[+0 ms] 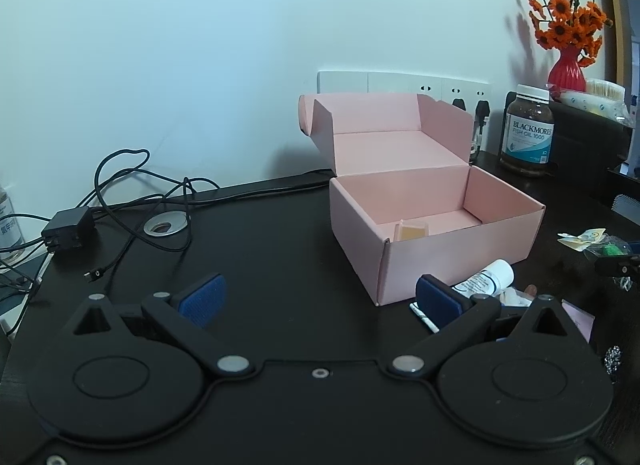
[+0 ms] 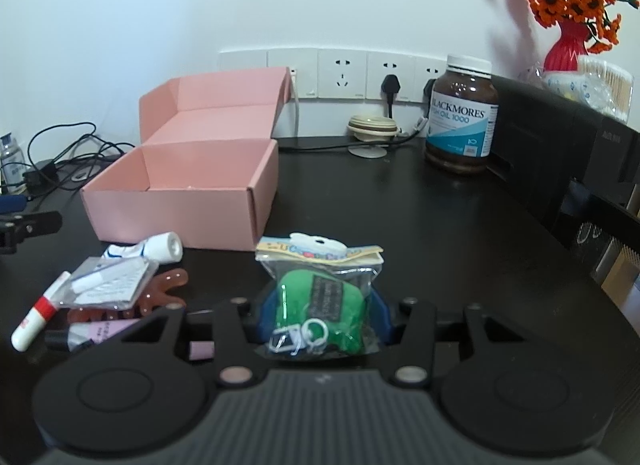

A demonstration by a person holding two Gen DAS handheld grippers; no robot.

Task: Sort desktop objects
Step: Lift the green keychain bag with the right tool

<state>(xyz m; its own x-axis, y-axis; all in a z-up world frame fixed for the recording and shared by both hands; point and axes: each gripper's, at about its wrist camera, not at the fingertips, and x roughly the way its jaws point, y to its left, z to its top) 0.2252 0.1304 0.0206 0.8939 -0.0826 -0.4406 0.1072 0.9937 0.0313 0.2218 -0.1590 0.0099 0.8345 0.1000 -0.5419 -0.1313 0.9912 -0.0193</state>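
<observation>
A dark, near-black wooden desk (image 2: pixel 420 217) fills the lower half of both views, set against a pale wall. On it stands an open pink cardboard box (image 1: pixel 436 241) with its lid flap tipped back; it sits centre-right in the left wrist view and centre-left in the right wrist view. A small yellowish translucent piece (image 1: pixel 411 230) lies on the box floor near the front wall.

At the right edge of both views stands a brown fish-oil jar with a white cap (image 2: pixel 462 113), and above it a red vase of orange flowers (image 2: pixel 566 49).

The right gripper (image 2: pixel 320 319), bottom centre of its view, is clamped on a clear plastic bag holding a green plush toy and a key ring (image 2: pixel 320 297), in front of the box.

The left gripper (image 1: pixel 318 297) hangs with its blue pads wide apart and nothing between them.

To the lower left of the right wrist view lies a heap: a white bottle (image 2: pixel 160 249), a red-and-white tube (image 2: pixel 38 315), a sachet (image 2: pixel 108 281).
</observation>
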